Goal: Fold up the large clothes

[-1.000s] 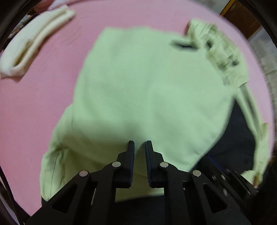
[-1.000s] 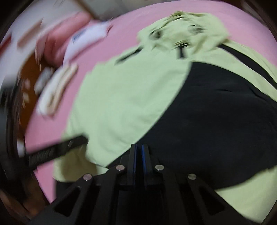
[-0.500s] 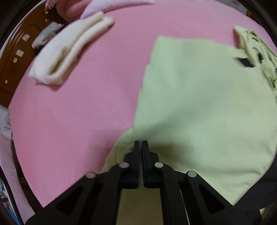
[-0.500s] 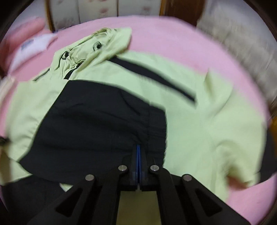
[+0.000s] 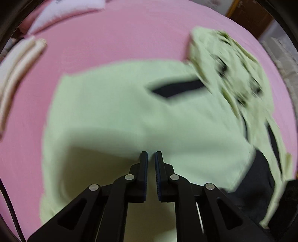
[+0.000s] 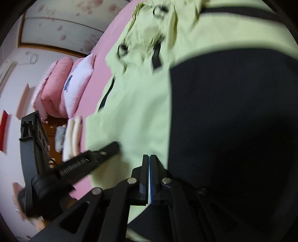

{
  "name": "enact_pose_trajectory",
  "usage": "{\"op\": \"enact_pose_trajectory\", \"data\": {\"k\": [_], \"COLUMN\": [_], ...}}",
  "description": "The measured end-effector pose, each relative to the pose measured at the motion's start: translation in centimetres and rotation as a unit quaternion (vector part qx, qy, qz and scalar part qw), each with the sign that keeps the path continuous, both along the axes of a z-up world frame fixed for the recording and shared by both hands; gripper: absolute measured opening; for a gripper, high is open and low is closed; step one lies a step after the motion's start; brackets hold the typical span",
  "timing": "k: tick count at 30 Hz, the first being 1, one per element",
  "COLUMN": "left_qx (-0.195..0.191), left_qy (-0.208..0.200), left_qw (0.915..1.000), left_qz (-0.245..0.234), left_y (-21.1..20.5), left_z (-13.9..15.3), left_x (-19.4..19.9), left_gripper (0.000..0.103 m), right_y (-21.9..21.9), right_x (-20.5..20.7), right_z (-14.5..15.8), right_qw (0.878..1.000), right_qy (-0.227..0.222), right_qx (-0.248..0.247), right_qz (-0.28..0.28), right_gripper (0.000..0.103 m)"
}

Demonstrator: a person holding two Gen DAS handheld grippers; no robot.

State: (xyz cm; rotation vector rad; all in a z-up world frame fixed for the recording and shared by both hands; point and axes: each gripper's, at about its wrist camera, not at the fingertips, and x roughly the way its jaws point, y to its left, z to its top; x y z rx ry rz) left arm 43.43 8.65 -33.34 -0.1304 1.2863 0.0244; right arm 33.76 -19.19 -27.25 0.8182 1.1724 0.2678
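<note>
A light green and black hooded jacket [image 5: 119, 104] lies spread on the pink bed [image 5: 119, 31]. Its crumpled hood [image 5: 229, 61] is at the upper right in the left wrist view. My left gripper [image 5: 151, 154] hovers over the green part, slightly open and empty. In the right wrist view the jacket's green panel [image 6: 141, 104] and black panel [image 6: 232, 121] fill the frame, hood [image 6: 149, 28] at the top. My right gripper [image 6: 149, 157] is shut with nothing seen between its fingers, over the green-black seam. The left gripper [image 6: 111, 147] reaches in from the left.
A folded cream towel [image 5: 16, 70] lies at the bed's left edge, also in the right wrist view [image 6: 72, 137]. Pink and white pillows [image 6: 65, 87] sit at the bed's head. A brown wooden cabinet [image 5: 247, 16] stands beyond the bed.
My left gripper has opened slightly from shut and swung back over the green panel. The right gripper stayed shut and swung left from the jacket's middle toward the green-black seam.
</note>
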Motion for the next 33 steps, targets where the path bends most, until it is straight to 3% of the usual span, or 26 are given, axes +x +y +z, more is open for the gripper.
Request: {"op": "enact_pose_trajectory", "data": {"k": [3, 4, 6, 7, 9, 11, 14, 16, 20, 22, 24, 25, 26, 27, 29, 31, 33], "left_qx": [0.067, 0.092, 0.139, 0.168, 0.163, 0.164, 0.209, 0.228, 0.168, 0.159, 0.158, 0.158, 0.156, 0.152, 0.147, 0.13, 0.114], "left_qy": [-0.02, -0.023, -0.026, -0.022, -0.017, -0.014, -0.018, -0.019, -0.057, -0.082, -0.098, -0.103, -0.105, -0.103, -0.084, -0.041, -0.017], "left_qw": [0.9973, 0.995, 0.9889, 0.9844, 0.9854, 0.9855, 0.9776, 0.9735, 0.9831, 0.9825, 0.9812, 0.9809, 0.9811, 0.9822, 0.9854, 0.9906, 0.9932], "left_qz": [0.021, 0.031, 0.046, 0.048, 0.047, 0.042, 0.014, 0.012, 0.045, 0.051, 0.05, 0.049, 0.045, 0.037, 0.02, -0.001, -0.015], "left_y": [2.3, 3.4, 5.6, 6.7, 6.7, 7.2, 6.4, 5.9, 6.1, 5.6, 5.4, 5.0, 4.5, 4.6, 3.2, 2.6, 1.5], "left_z": [-0.6, -0.9, -1.3, -1.8, -3.1, -3.3, -3.5, -3.3, 0.6, 2.4, 4.0, 4.4, 4.8, 4.8, 5.0, 4.8, 5.2], "left_x": [2.5, 3.3, 4.2, 5.0, 6.6, 6.6, 6.4, 6.5, 3.7, 2.7, 0.2, -1.0, -2.5, -3.3, -6.8, -10.1, -13.4], "left_gripper": [0.007, 0.007, 0.007, 0.007, 0.006, 0.006, 0.006, 0.006, 0.007, 0.008, 0.022, 0.041, 0.059, 0.064, 0.065, 0.065, 0.066], "right_y": [-3.5, -5.9, -10.2, -13.2, -16.4, -16.6, -14.6, -13.9, -12.9, -10.8, -9.3, -8.6, -7.6, -7.1, -5.5, -3.1, -1.7], "right_x": [1.5, 1.4, 1.2, 0.4, -0.8, -1.1, -1.0, -1.0, -2.1, -2.3, -3.9, -4.9, -4.9, -5.7, -6.9, -8.0, -9.4], "right_z": [0.7, 1.2, 1.2, 0.9, 0.1, 0.2, 1.3, 1.9, 3.6, 4.7, 6.1, 6.8, 7.4, 7.7, 8.3, 8.7, 9.1], "right_qw": [0.998, 0.99, 0.978, 0.977, 0.983, 0.986, 0.974, 0.967, 0.971, 0.968, 0.963, 0.963, 0.965, 0.969, 0.976, 0.981, 0.981], "right_qy": [-0.036, -0.024, -0.007, 0.001, 0.002, -0.001, -0.018, -0.018, -0.042, -0.054, -0.064, -0.066, -0.066, -0.064, -0.055, -0.046, -0.032], "right_qx": [-0.057, -0.131, -0.181, -0.169, -0.111, -0.116, -0.215, -0.243, -0.23, -0.243, -0.261, -0.261, -0.253, -0.239, -0.209, -0.191, -0.193], "right_qz": [-0.017, -0.051, -0.101, -0.131, -0.147, -0.123, -0.074, -0.079, -0.051, -0.016, 0.012, 0.018, 0.019, 0.019, 0.016, 0.002, -0.009], "right_gripper": [0.0, 0.0, 0.0, 0.0, 0.0, 0.0, 0.0, 0.0, 0.004, 0.004, 0.006, 0.008, 0.013, 0.019, 0.05, 0.064, 0.067]}}
